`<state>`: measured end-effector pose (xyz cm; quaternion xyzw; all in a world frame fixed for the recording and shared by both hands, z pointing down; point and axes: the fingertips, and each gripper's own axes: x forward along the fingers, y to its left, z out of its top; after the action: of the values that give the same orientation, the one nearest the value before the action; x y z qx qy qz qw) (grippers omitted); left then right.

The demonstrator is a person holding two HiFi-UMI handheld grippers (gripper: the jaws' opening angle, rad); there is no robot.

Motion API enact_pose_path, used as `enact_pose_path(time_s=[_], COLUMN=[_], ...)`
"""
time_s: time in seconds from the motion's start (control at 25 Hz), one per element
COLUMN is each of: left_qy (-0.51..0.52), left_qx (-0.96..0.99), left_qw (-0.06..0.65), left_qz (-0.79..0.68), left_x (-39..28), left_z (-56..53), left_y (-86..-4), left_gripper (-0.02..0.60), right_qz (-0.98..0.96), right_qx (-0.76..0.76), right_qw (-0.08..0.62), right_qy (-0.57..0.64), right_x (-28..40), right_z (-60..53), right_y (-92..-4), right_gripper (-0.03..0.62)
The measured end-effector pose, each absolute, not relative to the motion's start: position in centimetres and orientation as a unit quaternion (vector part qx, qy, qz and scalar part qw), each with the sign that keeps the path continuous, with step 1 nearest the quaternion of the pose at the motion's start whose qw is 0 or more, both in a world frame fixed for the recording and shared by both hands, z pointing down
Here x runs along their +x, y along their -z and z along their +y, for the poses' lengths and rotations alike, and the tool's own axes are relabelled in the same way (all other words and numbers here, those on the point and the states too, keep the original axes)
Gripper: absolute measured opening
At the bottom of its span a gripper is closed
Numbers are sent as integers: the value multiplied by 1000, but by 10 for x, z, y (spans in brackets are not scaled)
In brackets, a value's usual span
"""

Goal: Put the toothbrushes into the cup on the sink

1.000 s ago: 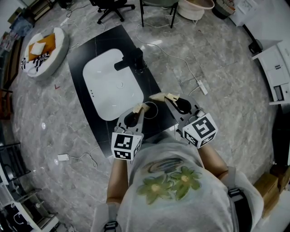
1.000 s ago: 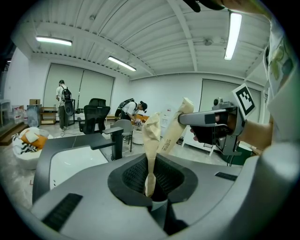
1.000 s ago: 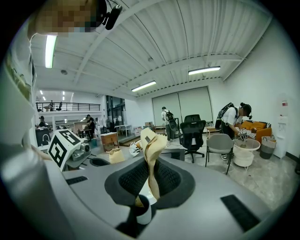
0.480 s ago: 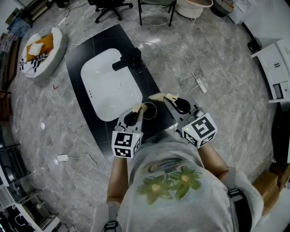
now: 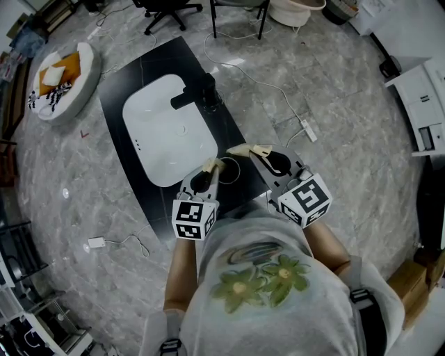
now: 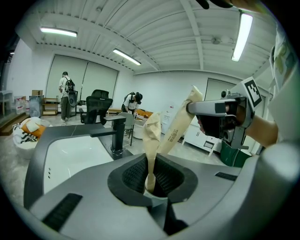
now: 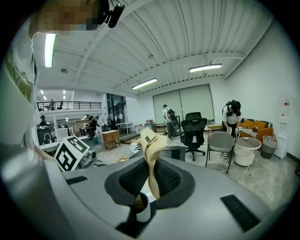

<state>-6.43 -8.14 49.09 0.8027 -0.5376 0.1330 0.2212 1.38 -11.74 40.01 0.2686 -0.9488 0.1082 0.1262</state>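
- Two grippers, one per hand, meet over a black counter (image 5: 149, 184) standing on a grey marbled floor.
- L gripper (image 5: 207, 172): jaws clamped on the L toothbrush (image 6: 151, 136), which is in tan paper wrap. The wrap stands up out of the pads.
- R gripper (image 5: 263, 151): jaws likewise closed on the R toothbrush (image 7: 152, 150), also wrapped, its crumpled top reaching toward the L gripper's side.
- Cup (image 5: 230, 169) shows from above as a thin ring on the counter. It sits just ahead & right of the L gripper's tip, btwn the two grippers.
- Both brushes are held outside the cup.
- White sink basin (image 5: 170, 128) lies ahead & to the left of the L gripper, w/ a black faucet (image 5: 195, 94) at its far rim.
- From the L gripper view, the R gripper sits close on the right, its brush slanting across behind the L one. Contact btwn the wraps can't be told.
- Bkgd: an office chair (image 5: 170, 10) far ahead of both grippers, and a round cushion (image 5: 62, 73) far left of the L gripper.
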Motion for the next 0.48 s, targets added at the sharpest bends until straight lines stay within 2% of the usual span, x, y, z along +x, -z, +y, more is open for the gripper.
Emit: enact_pose_path(time_s=[0.48], left_qy=[-143], left_qx=[798], left_qw=[225], left_qz=[-540], left_x=[-64], left_z=[-86], left_y=[-505], left_gripper=[43], right_qz=[-950], right_qx=[262], right_qw=[128], right_qy=[-108], right_x=[10], right_z=[-120], right_y=[-403], right_gripper=[58])
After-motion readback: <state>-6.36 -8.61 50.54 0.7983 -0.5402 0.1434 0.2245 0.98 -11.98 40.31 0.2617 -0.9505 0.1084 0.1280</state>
